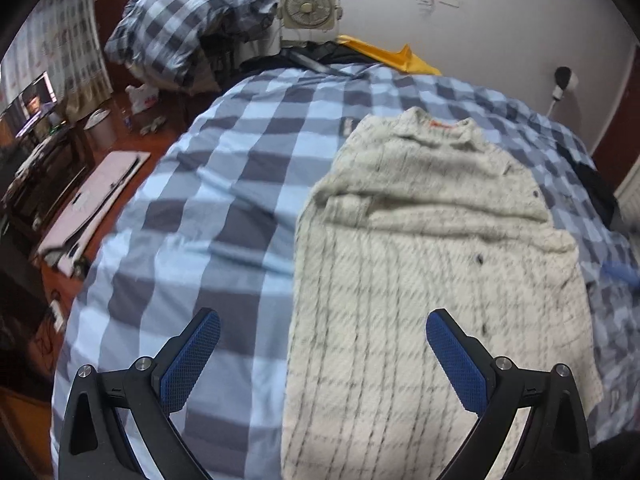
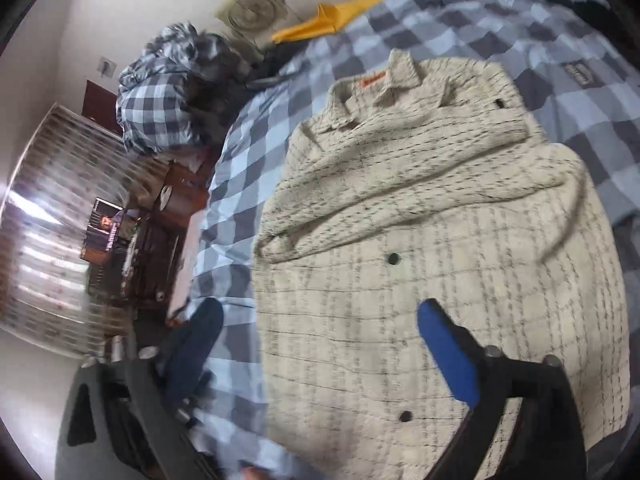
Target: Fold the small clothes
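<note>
Both wrist cams above bed (image 1: pixel 224 184), angled down, close, sharing cream shirt (image 1: pixel 420 248).

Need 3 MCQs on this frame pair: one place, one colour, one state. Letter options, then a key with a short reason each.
1. Where does the cream shirt lie?
A. on the checked bed cover
B. on the floor
C. on a chair

2. What colour is the label inside the shirt's collar?
A. green
B. orange
C. black

3. How do the left tool and right tool stand?
A. both shut on the shirt
B. one open, one shut
C. both open, holding nothing

Key:
1 A, the blue-and-grey checks surround the shirt.
2 B, an orange tag shows at the neck.
3 C, each view shows the blue pads wide apart with no cloth pinched between them.
</note>
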The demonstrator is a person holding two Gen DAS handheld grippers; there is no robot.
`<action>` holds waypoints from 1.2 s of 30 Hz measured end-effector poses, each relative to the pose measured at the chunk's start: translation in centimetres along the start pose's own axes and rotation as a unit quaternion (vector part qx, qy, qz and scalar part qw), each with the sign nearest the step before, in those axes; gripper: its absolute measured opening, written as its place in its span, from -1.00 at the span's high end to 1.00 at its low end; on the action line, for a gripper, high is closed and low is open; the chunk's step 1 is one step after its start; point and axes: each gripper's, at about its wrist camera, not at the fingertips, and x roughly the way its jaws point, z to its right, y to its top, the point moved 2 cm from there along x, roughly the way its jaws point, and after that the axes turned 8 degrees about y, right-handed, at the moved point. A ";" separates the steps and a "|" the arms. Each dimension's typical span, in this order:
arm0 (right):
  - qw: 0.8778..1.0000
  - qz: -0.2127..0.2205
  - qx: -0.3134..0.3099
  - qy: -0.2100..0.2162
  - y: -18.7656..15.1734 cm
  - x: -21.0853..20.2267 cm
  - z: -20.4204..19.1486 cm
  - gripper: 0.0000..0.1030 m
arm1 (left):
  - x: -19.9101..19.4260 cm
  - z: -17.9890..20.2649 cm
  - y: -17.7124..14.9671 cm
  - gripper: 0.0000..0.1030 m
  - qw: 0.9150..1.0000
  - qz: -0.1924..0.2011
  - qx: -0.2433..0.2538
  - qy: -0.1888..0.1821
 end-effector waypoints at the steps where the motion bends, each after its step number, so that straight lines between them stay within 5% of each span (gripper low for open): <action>1: 1.000 0.004 -0.012 -0.019 -0.4 0.6 0.7 -0.89 | 0.3 0.3 1.7 -1.00 1.000 0.007 0.007 -0.017; 3: 0.998 -0.014 0.003 -0.060 -0.6 2.1 2.5 -0.89 | 1.8 1.4 5.3 -1.00 0.999 0.010 0.027 -0.032; 7: 0.996 -0.055 0.074 -0.015 0.2 4.5 5.6 -0.89 | 8.2 5.2 13.3 -1.00 0.997 -0.023 0.047 -0.062; 11: 0.995 -0.065 0.071 -0.014 1.0 4.8 6.1 -0.89 | 16.7 7.6 20.0 -0.99 0.994 -0.075 0.015 -0.079; 18: 0.994 -0.070 0.078 -0.022 0.5 5.1 6.5 -0.89 | 28.0 12.6 24.1 -0.91 0.986 -0.159 0.006 -0.048; 22: 0.993 -0.072 0.092 -0.019 0.7 5.5 7.3 -0.89 | 31.1 14.4 24.5 -0.82 0.983 -0.179 0.007 -0.034; 25: 0.993 -0.070 0.096 -0.019 1.0 5.5 7.6 -0.89 | 32.5 15.6 24.4 -0.27 0.982 -0.188 0.035 0.005; 29: 0.992 -0.064 0.108 -0.016 1.1 5.0 8.0 -0.89 | 33.5 15.0 24.3 0.77 0.979 -0.198 0.033 0.033; 36: 0.992 -0.064 0.106 -0.017 0.8 5.1 7.8 -0.89 | 31.9 10.1 26.7 0.88 0.982 -0.178 -0.057 0.018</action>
